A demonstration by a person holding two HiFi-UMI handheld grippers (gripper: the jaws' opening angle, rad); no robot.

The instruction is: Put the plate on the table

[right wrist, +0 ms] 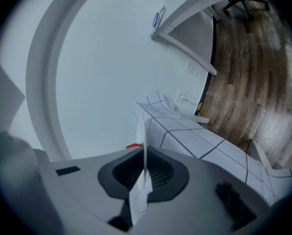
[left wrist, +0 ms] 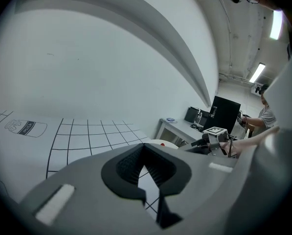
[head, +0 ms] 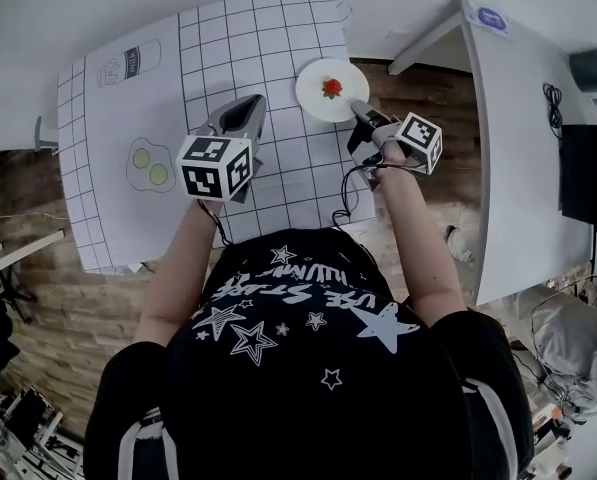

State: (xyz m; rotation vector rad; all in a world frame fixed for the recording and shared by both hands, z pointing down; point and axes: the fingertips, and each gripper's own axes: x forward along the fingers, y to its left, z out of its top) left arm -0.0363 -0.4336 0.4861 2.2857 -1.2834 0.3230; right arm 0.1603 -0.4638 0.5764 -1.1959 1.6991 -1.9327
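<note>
A white plate with a small red piece of food on it lies over the right part of the grid-printed table top. My right gripper is shut on the plate's near right rim. In the right gripper view the rim shows as a thin white edge between the pads, with the red food behind it. I cannot tell whether the plate touches the table. My left gripper hovers over the table's middle, left of the plate, shut on nothing.
Drawings of fried eggs and a can mark the table's left side. A second white table stands at the right across a strip of wooden floor, with a dark monitor beyond it.
</note>
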